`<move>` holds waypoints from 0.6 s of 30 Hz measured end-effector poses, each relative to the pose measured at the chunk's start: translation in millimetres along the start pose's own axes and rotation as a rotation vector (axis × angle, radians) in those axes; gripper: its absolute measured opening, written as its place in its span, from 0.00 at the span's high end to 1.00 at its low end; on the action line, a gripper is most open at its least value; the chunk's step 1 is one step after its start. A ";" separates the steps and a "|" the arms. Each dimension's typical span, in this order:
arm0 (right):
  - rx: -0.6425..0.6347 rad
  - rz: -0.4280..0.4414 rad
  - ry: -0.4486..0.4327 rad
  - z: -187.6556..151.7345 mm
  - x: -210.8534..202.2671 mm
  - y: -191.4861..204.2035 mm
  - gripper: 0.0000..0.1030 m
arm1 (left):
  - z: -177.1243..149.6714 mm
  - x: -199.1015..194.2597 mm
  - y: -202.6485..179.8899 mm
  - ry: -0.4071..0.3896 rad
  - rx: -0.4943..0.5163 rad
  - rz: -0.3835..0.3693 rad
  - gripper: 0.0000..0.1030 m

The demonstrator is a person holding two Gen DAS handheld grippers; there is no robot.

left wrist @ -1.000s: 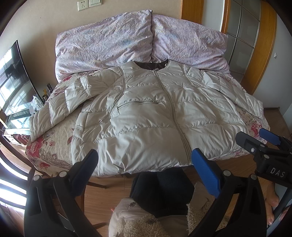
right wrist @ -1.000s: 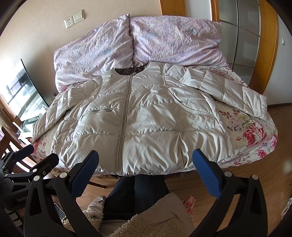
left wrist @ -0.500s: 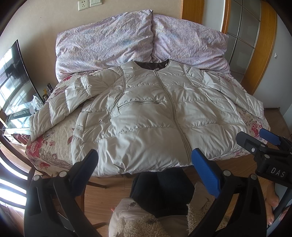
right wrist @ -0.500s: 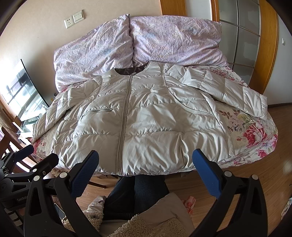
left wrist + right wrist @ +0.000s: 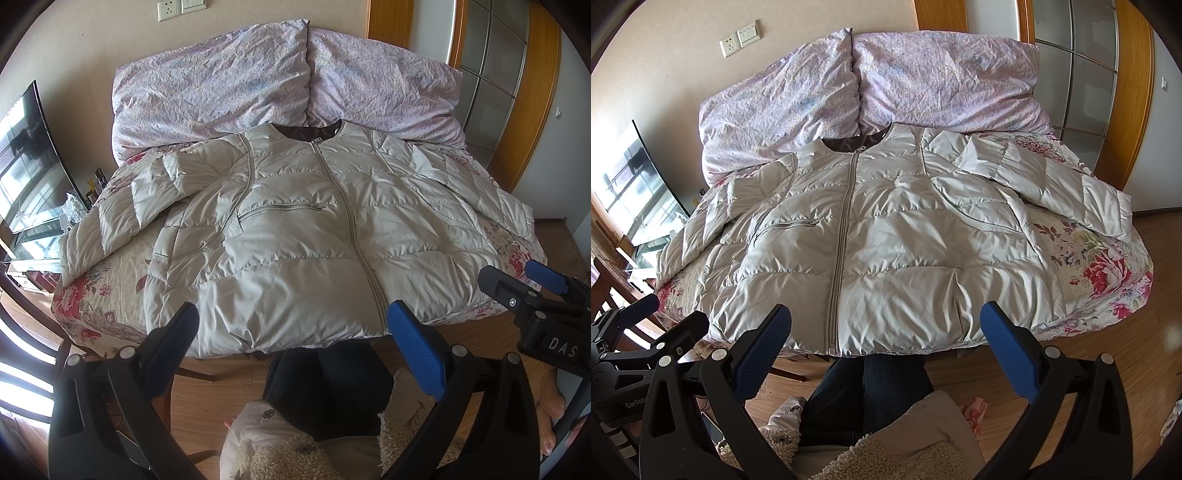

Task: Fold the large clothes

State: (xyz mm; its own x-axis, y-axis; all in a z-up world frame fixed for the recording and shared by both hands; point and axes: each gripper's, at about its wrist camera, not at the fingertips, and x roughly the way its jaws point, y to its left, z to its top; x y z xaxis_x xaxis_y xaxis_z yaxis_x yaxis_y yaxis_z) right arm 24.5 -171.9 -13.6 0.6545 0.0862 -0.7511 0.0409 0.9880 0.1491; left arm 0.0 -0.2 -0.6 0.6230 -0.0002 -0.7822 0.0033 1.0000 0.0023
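A large cream padded jacket (image 5: pixel 295 236) lies flat, front up and zipped, on a floral bed (image 5: pixel 99 280). Its sleeves spread out to both sides. It also shows in the right wrist view (image 5: pixel 886 251). My left gripper (image 5: pixel 291 332) is open and empty, held above the floor just short of the jacket's hem. My right gripper (image 5: pixel 886 332) is open and empty too, at the hem near the zip's lower end. The right gripper also shows at the right edge of the left wrist view (image 5: pixel 532 291), and the left gripper shows at the left edge of the right wrist view (image 5: pixel 646 332).
Two lilac pillows (image 5: pixel 221 85) lean on the wall behind the jacket. A TV (image 5: pixel 22 162) stands at the left. A wooden door frame (image 5: pixel 535 92) is at the right. The person's legs (image 5: pixel 332 387) and wooden floor (image 5: pixel 1108 369) lie below the grippers.
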 end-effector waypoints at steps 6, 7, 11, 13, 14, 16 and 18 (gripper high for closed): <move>0.000 0.000 0.002 1.1 0.4 -1.0 0.01 | -0.1 -0.2 -0.1 0.000 -0.001 0.000 0.02; 0.000 0.000 0.001 1.5 -0.1 -1.4 0.01 | 0.0 0.0 0.1 0.000 -0.001 0.000 0.02; 0.002 0.001 -0.001 2.5 1.1 -2.9 0.01 | 0.0 -0.1 0.0 0.001 -0.001 0.000 0.02; 0.009 -0.004 -0.007 4.1 3.1 -2.8 0.01 | 2.6 3.5 7.8 0.002 -0.002 0.000 0.02; 0.016 -0.005 -0.010 5.3 3.8 -4.0 0.01 | 3.0 7.5 8.9 0.005 -0.002 0.000 0.02; 0.036 -0.009 -0.022 6.5 6.8 -7.4 0.01 | 2.9 12.5 6.3 0.009 -0.001 0.001 0.02; 0.056 -0.013 -0.032 15.2 17.7 -14.6 0.01 | 8.5 19.2 6.7 0.015 -0.001 0.003 0.02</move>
State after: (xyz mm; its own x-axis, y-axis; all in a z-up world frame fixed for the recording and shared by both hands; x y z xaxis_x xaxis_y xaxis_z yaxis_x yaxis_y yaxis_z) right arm 46.9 -186.7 -19.3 0.6776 0.0684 -0.7322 0.0914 0.9801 0.1761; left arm 18.7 6.4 -10.3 0.6109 0.0033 -0.7917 0.0003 1.0000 0.0044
